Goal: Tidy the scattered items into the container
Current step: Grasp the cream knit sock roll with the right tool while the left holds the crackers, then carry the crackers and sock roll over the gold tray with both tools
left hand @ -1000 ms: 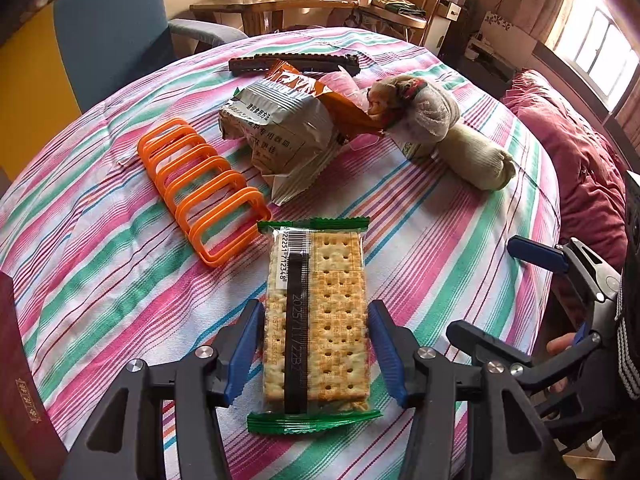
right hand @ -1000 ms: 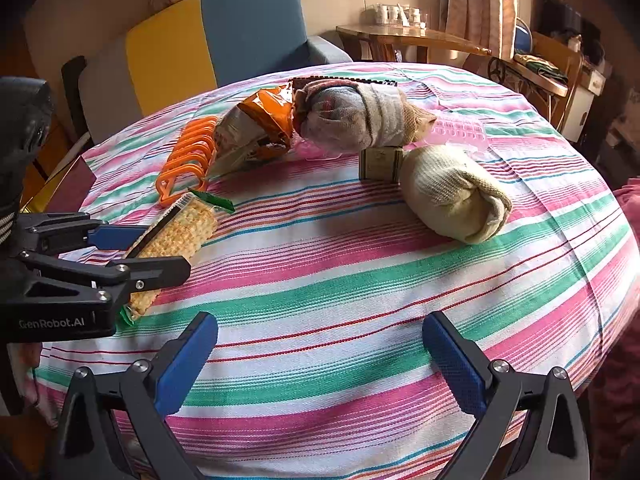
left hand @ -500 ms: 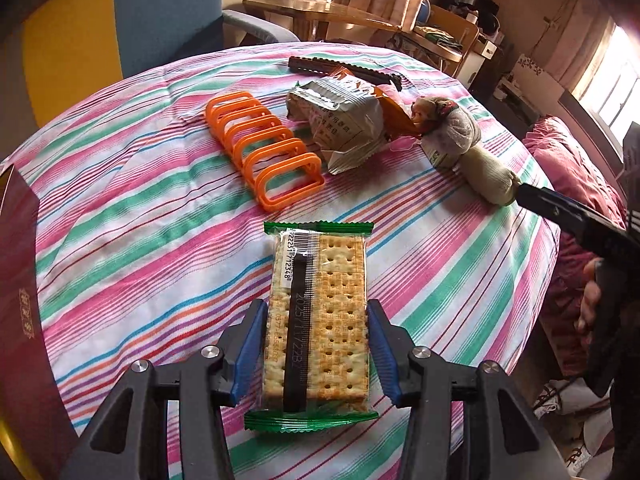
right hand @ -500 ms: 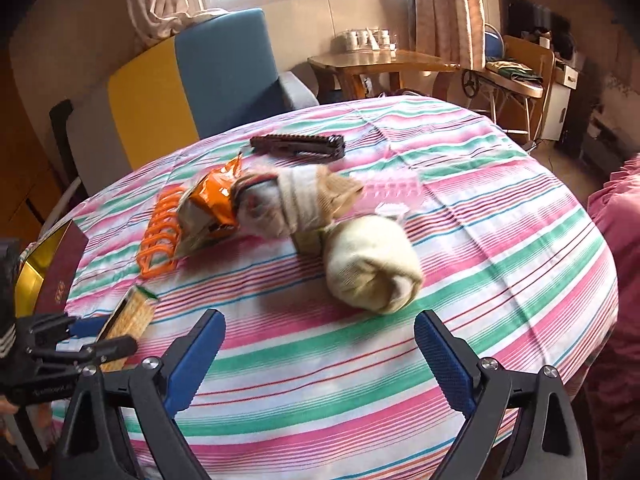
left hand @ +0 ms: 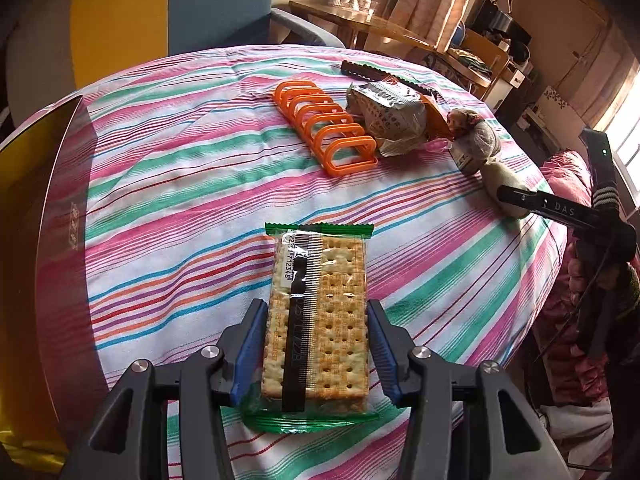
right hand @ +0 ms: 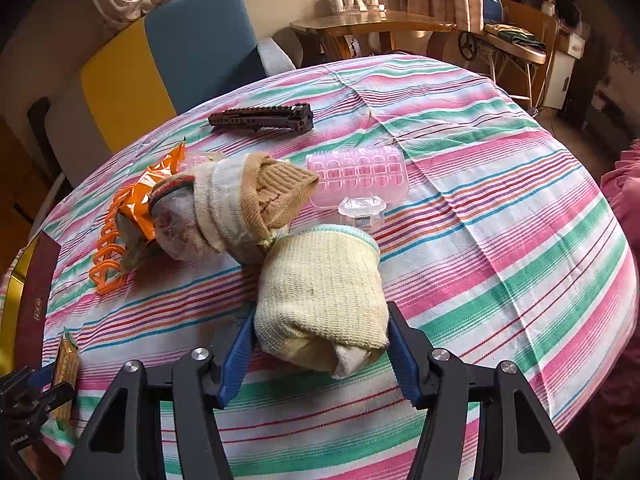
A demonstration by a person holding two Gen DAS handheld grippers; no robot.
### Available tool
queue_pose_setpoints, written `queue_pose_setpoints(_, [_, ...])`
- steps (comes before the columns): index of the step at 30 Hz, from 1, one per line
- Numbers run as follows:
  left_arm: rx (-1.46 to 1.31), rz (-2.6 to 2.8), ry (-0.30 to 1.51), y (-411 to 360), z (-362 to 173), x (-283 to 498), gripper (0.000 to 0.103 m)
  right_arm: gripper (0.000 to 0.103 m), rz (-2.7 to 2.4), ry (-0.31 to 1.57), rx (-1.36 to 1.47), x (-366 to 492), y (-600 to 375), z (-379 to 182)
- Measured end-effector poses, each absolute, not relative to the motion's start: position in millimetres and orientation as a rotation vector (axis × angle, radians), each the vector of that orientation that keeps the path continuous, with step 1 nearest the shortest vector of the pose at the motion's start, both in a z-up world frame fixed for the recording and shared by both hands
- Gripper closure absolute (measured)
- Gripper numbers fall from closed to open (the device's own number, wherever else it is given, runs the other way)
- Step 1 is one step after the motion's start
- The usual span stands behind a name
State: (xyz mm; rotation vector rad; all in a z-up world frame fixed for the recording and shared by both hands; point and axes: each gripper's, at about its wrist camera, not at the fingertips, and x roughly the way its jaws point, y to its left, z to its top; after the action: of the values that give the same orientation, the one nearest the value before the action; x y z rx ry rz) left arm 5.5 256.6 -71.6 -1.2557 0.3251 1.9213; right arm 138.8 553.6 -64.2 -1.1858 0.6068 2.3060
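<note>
The left gripper's blue fingers are seen clamped on the long sides of a cracker pack, which is held above the striped surface beside a dark box at the left edge. The right gripper's fingers, which have just been closing, are pictured flanking a rolled cream sock lying on the surface, though whether the sock is yet pressed cannot be told. Beyond it, a second sock bundle, an orange rack, a snack bag, a pink roller and a dark rail are left scattered.
</note>
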Motion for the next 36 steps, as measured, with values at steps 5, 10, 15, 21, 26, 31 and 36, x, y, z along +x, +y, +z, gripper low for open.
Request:
queue_pose_setpoints(5, [-1.254, 1.938, 0.310, 246.2, -71.3, 8.6, 0.053, 0.042, 2.390, 0.598, -1.216, 146.8, 514.7, -61.4])
queue_pose_setpoints(10, [-1.253, 1.947, 0.295, 236.2, -70.3, 12.8, 0.053, 0.042, 2.508, 0.560, -1.259, 137.4, 464.1, -57.8])
queue_pose_setpoints(15, [-1.248, 1.935, 0.273, 227.9, -69.7, 15.8, 0.050, 0.040, 2.565, 0.517, -1.314, 120.5, 430.3, -61.9])
queue_pose_setpoints(21, [-1.222, 1.920, 0.281, 225.7, -65.9, 12.5, 0.047, 0.031, 2.558, 0.526, -1.301, 118.5, 423.4, -62.8])
queue_pose_setpoints(26, [-1.210, 1.886, 0.365, 237.7, -70.7, 15.4, 0.047, 0.029, 2.544, 0.552, -1.291, 118.7, 426.7, -62.7])
queue_pose_setpoints(31, [-1.165, 1.911, 0.480, 250.9, -74.2, 25.5, 0.047, 0.029, 2.524, 0.553, -1.290, 115.9, 429.5, -65.4])
queue_pose_setpoints(36, [-1.163, 1.964, 0.452, 247.0, -74.9, 24.5, 0.053, 0.040, 2.533, 0.491, -1.292, 112.8, 423.6, -65.9])
